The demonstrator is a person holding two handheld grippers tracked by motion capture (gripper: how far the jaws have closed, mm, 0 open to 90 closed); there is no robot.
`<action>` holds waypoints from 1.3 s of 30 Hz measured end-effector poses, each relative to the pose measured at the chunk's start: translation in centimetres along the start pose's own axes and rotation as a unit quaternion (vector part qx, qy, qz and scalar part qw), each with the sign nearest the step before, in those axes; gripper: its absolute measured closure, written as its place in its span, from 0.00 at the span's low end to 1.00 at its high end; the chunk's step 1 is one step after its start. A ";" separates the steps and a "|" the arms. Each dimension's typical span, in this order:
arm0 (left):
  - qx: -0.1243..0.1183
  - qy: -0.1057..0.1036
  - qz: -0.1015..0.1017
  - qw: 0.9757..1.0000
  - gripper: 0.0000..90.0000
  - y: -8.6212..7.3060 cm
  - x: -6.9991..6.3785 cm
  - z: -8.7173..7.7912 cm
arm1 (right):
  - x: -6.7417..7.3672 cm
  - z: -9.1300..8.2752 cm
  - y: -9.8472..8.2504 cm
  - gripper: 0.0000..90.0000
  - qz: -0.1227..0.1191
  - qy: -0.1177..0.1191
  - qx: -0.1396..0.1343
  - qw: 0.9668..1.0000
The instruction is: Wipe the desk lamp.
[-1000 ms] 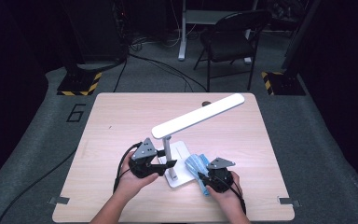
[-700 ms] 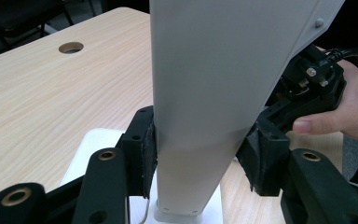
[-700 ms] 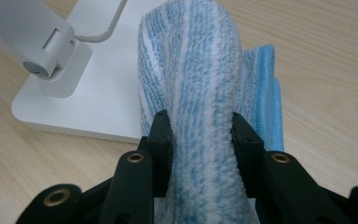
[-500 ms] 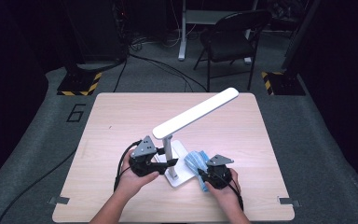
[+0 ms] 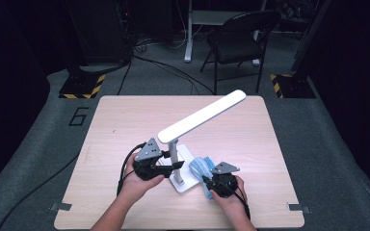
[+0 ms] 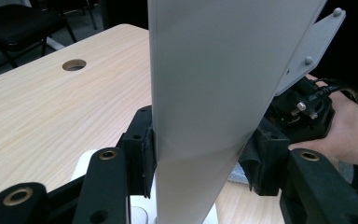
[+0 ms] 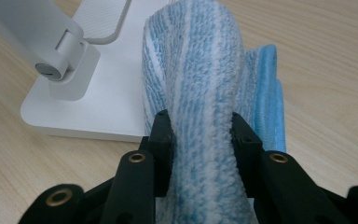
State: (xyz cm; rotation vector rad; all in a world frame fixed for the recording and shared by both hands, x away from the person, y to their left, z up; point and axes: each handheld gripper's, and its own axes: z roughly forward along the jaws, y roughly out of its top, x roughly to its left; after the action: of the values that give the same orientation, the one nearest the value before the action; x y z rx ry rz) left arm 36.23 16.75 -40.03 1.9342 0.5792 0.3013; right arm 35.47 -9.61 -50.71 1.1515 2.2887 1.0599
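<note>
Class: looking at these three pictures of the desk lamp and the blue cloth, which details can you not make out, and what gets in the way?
- Left gripper view: the lamp stem hides the table behind it.
- Right gripper view: the cloth covers part of the lamp base; the lamp head is cut off.
- High view: the cloth's weave is too small.

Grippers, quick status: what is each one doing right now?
Left gripper: jaws on either side of the white lamp post, just closing in; left pad touches.
Right gripper: shut on the blue striped cloth.
</note>
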 end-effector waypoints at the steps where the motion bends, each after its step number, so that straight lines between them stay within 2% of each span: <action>1: 0.002 -0.001 0.002 1.000 0.57 0.0 0.0 0.0 | 0.2 0.0 0.0 0.76 -0.003 -0.005 0.000 1.000; 3: 0.001 0.000 0.003 1.000 0.58 0.1 0.0 0.0 | 0.6 0.1 0.0 0.76 -0.005 -0.010 -0.001 1.000; 4: 0.000 0.000 0.003 1.000 0.58 0.0 0.0 0.1 | 0.7 0.2 0.0 0.76 -0.017 -0.010 -0.005 1.000; 6: 0.000 -0.001 0.004 1.000 0.58 0.1 0.1 0.1 | 1.1 0.1 0.0 0.76 -0.008 -0.013 -0.001 1.000; 7: 0.000 -0.002 0.004 1.000 0.58 0.1 0.1 0.1 | 1.1 0.2 0.1 0.76 -0.016 -0.013 -0.003 1.000; 9: 0.000 -0.002 0.004 1.000 0.58 0.1 0.1 0.1 | 1.3 0.2 0.1 0.76 -0.014 -0.012 -0.004 1.000; 10: 0.000 -0.002 0.004 1.000 0.58 0.0 0.1 0.1 | 1.4 0.2 0.1 0.76 -0.006 -0.007 0.000 1.000; 13: 0.001 0.000 0.007 1.000 0.58 0.0 0.1 0.1 | 1.6 0.3 0.1 0.77 -0.011 0.002 -0.006 1.000; 15: 0.001 0.000 0.007 1.000 0.58 0.0 0.1 0.1 | 2.0 0.3 0.2 0.77 0.002 0.017 -0.003 1.000; 18: 0.003 -0.003 0.008 1.000 0.58 0.1 0.1 0.0 | 2.7 0.3 0.3 0.77 0.003 0.032 -0.002 0.999; 24: 0.004 -0.003 0.007 1.000 0.58 0.1 0.1 0.0 | 4.4 0.5 0.6 0.77 -0.017 0.051 -0.003 0.999; 26: 0.001 0.002 0.008 1.000 0.58 0.1 0.0 0.1 | 5.2 0.5 0.7 0.76 -0.013 0.061 -0.001 0.998; 29: 0.003 0.003 0.008 1.000 0.58 0.1 0.0 0.1 | 5.7 0.4 0.7 0.76 -0.032 0.057 -0.004 0.998; 32: 0.002 0.002 0.008 1.000 0.58 0.1 0.0 0.1 | 5.4 0.5 0.7 0.76 -0.022 0.068 -0.007 0.997; 36: 0.006 -0.003 0.009 1.000 0.58 0.1 0.1 0.0 | 5.6 0.5 0.6 0.76 -0.023 0.064 -0.007 0.998; 39: 0.003 0.000 0.008 1.000 0.58 0.0 0.1 0.0 | 5.7 0.5 0.5 0.77 -0.049 0.050 -0.009 0.998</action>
State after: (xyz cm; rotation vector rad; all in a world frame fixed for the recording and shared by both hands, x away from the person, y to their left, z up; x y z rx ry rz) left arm 36.35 16.78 -39.99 1.9456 0.5652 0.3101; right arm 32.67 -4.61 -50.59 0.9894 2.3811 1.1212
